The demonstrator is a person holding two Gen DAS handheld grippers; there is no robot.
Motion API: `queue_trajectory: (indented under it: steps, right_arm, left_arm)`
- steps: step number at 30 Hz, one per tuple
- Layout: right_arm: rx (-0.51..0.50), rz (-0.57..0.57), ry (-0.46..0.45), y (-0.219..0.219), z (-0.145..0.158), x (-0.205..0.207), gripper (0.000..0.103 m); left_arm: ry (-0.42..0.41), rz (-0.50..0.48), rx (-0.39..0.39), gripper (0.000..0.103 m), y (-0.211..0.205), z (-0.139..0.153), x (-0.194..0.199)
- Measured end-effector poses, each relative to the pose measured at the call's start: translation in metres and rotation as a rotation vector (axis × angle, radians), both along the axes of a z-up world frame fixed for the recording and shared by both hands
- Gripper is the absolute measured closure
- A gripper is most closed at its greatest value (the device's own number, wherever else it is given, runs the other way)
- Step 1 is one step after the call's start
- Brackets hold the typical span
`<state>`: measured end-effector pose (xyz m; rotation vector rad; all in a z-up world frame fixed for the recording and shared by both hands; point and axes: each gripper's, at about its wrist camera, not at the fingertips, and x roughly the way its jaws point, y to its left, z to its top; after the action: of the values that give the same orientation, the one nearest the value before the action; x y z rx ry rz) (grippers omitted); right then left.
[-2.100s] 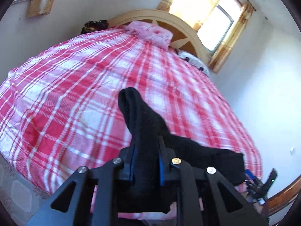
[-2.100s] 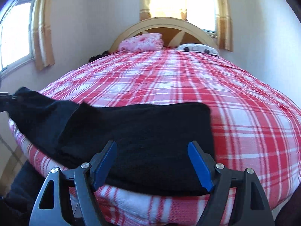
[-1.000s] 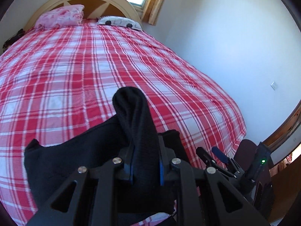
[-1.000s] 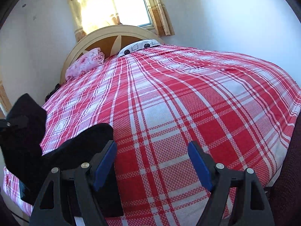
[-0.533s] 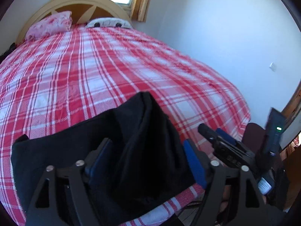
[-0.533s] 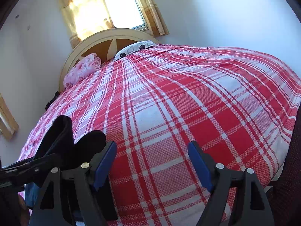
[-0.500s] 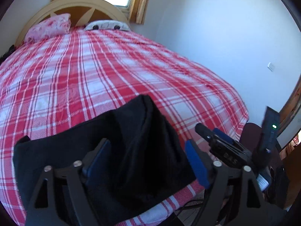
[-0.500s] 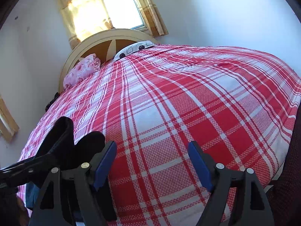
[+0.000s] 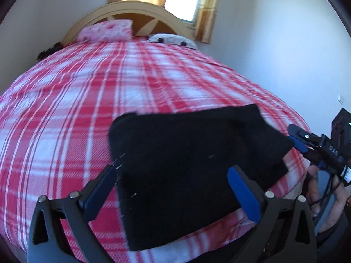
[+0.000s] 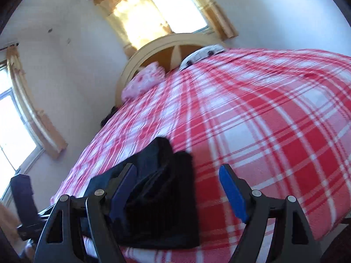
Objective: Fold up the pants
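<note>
The black pants (image 9: 186,153) lie folded into a flat rectangle near the front edge of the bed (image 9: 87,100). My left gripper (image 9: 171,171) hovers over their near part, its jaws opening wide. The cloth shows between the blue pads, which do not press on it. At the pants' right end my right gripper (image 9: 307,140) is held in a person's hand (image 9: 329,197). In the right wrist view the pants (image 10: 162,186) sit low and left. My right gripper (image 10: 177,167) is open there, its left finger over the cloth's edge, gripping nothing.
A red and white plaid cover (image 10: 263,131) spreads over the whole bed. A pink pillow (image 9: 105,30) and a white spotted pillow (image 9: 171,40) lean on the arched headboard (image 9: 136,11). A white wall runs close along the bed's right side.
My left gripper was shut on an upright fold of the pants; it let go and its jaws spread wide. The fold dropped flat onto the pile. The right wrist view swung and tilted.
</note>
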<state>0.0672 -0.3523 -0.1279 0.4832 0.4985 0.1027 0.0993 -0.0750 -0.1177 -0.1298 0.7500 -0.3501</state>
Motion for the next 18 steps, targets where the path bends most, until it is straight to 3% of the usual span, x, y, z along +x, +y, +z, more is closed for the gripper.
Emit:
queue_trajectory:
  steps: [4,5,7,10,18]
  right_arm:
    - [-0.057,0.066,0.059,0.026,-0.007,0.007,0.025]
    - [-0.072,0.058,0.085,0.028,-0.010,0.009,0.031]
    - [-0.027,0.097,0.121,0.028,-0.016,0.012,0.079]
    - [-0.012,0.089,0.140,0.025,-0.017,0.011,0.086]
    - [0.192,0.117,0.251,-0.005,-0.039,0.009,0.087]
  left_arm:
    - [0.042,0.021,-0.028,0.000,0.010,-0.020,0.006]
    - [0.044,0.023,-0.023,0.000,0.009,-0.022,0.006]
    - [0.043,0.027,-0.019,0.000,0.011,-0.026,0.007]
    - [0.042,0.028,-0.026,0.000,0.014,-0.028,0.004]
    - [0.043,0.022,0.002,0.000,0.018,-0.034,-0.004]
